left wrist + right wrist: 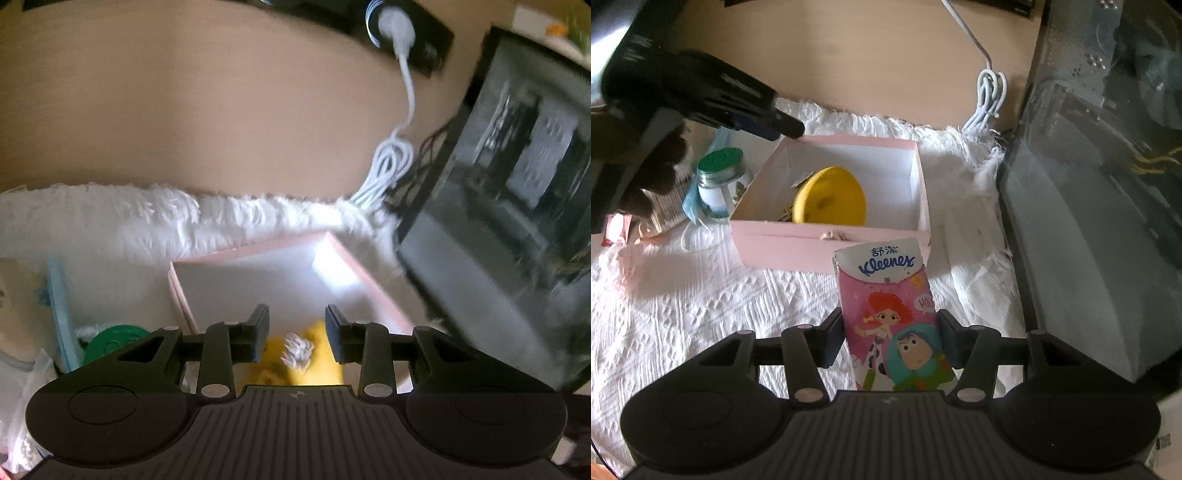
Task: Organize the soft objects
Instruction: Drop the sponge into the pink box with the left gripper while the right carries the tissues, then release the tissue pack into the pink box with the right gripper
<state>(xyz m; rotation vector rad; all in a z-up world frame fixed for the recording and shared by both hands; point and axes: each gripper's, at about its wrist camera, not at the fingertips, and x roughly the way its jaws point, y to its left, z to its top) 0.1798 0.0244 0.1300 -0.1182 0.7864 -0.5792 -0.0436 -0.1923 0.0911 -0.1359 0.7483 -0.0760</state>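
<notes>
A pink box (798,243) with a white inside stands on a white fluffy cloth (701,295). A yellow plush toy (831,201) lies in it. In the right wrist view my left gripper (783,123), held by a hand, hovers over the box's back left corner. In its own view the left gripper (297,332) stands open above the yellow toy (321,354), its pads apart from it, inside the pink box (251,254). My right gripper (888,343) is shut on a pink Kleenex tissue pack (890,295), held upright just in front of the box.
A jar with a green lid (720,173) and a blue face mask (694,206) sit left of the box. A dark glass-sided case (1089,184) stands close on the right. A coiled white cable (988,99) lies on the wooden desk behind the cloth.
</notes>
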